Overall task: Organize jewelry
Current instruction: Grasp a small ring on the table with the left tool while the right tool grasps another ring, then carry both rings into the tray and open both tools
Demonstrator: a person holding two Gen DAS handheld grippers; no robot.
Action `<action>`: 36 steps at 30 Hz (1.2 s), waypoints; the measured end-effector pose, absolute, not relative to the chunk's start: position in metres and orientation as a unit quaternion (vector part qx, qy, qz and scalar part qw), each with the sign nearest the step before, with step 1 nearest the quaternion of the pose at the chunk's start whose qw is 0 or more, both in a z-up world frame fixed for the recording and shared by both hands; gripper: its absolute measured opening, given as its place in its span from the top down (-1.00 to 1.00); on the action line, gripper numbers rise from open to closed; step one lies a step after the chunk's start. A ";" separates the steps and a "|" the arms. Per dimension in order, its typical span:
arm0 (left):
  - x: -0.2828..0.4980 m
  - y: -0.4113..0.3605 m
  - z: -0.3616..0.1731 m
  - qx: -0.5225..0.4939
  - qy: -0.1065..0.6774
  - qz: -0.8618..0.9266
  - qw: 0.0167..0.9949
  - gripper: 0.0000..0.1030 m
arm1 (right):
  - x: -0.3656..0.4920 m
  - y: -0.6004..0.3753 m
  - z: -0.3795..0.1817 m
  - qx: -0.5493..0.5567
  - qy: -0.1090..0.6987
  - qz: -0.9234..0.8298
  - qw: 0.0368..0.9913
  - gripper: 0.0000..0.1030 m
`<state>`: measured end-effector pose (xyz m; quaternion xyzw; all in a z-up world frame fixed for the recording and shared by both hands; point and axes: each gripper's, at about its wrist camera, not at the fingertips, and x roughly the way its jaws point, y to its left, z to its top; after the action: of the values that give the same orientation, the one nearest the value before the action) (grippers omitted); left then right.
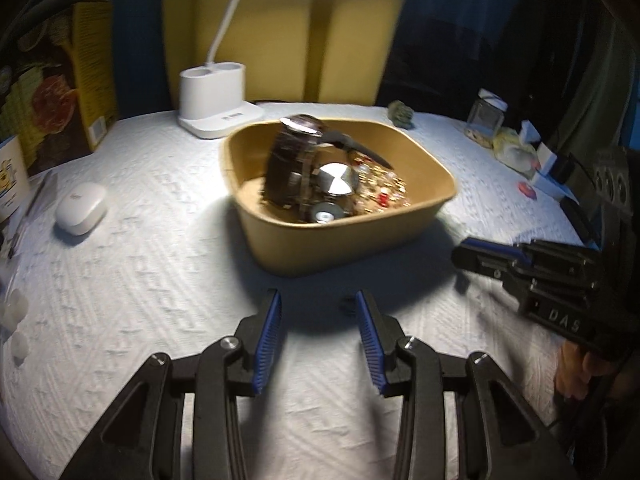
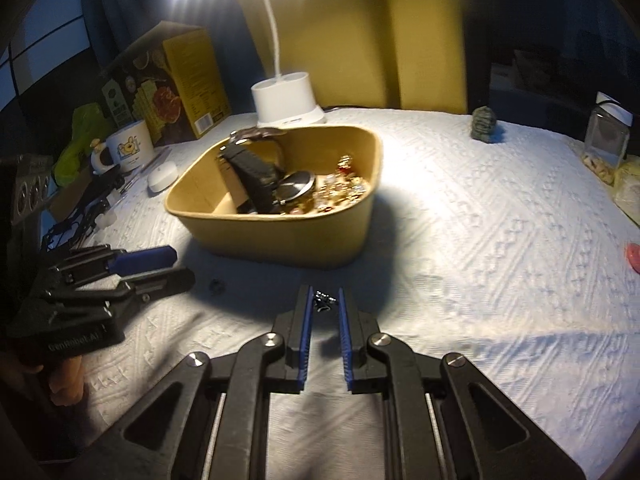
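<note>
Blue-padded fingers of the left gripper stand well parted over the white textured cloth, on the near side of the tan tray, with nothing between them. One small dark piece lies on the cloth touching or just beside the tip of one finger; contact cannot be confirmed.

Right gripper also sits on the near side of the tray, its pads set a narrow gap apart. A small dark jewelry item lies between the fingertips; whether the pads actually pinch it cannot be told. Another dark bead rests on the cloth between the two grippers.

Inside the tray: a dark watch propped upright, a second watch face lying flat, and a heap of gold and red jewelry at one end.

Behind the tray stands a white lamp base. A white earbud case lies well apart from the tray.
</note>
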<state>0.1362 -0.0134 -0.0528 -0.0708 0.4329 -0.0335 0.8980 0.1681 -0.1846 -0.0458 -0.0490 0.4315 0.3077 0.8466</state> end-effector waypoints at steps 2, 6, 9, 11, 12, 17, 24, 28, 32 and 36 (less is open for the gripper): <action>0.140 -0.022 -0.055 -0.058 0.438 -0.038 0.896 0.27 | 0.170 -0.192 -0.045 -0.046 0.430 0.304 0.849 0.77; 0.148 -0.034 -0.063 -0.040 0.450 -0.043 0.891 0.42 | 0.173 -0.204 -0.044 -0.041 0.429 0.300 0.851 0.77; 0.151 -0.041 -0.065 -0.022 0.452 -0.039 0.891 0.58 | 0.173 -0.209 -0.044 -0.037 0.429 0.298 0.852 0.77; 0.151 -0.043 -0.065 -0.016 0.452 -0.041 0.891 0.75 | 0.173 -0.211 -0.044 -0.036 0.429 0.297 0.852 0.77; 0.151 -0.044 -0.065 -0.017 0.452 -0.044 0.891 0.78 | 0.173 -0.211 -0.044 -0.035 0.430 0.298 0.852 0.77; 0.146 -0.046 -0.065 -0.019 0.454 -0.052 0.889 0.78 | 0.170 -0.211 -0.044 -0.039 0.428 0.301 0.851 0.77; 0.132 -0.049 -0.059 -0.023 0.448 -0.058 0.892 0.77 | 0.160 -0.207 -0.040 -0.045 0.424 0.306 0.851 0.77; 0.125 -0.048 -0.050 -0.021 0.438 -0.059 0.897 0.77 | 0.159 -0.206 -0.034 -0.048 0.418 0.308 0.853 0.77; 0.120 -0.042 -0.036 -0.019 0.421 -0.053 0.905 0.77 | 0.159 -0.205 -0.024 -0.052 0.408 0.309 0.857 0.77; 0.121 -0.034 -0.019 -0.022 0.401 -0.043 0.915 0.77 | 0.163 -0.201 -0.014 -0.055 0.397 0.315 0.860 0.77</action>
<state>0.1215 -0.0339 -0.0192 -0.0220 0.4008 -0.0432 0.9149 0.1633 -0.2015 -0.0139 -0.0555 0.3968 0.3148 0.8604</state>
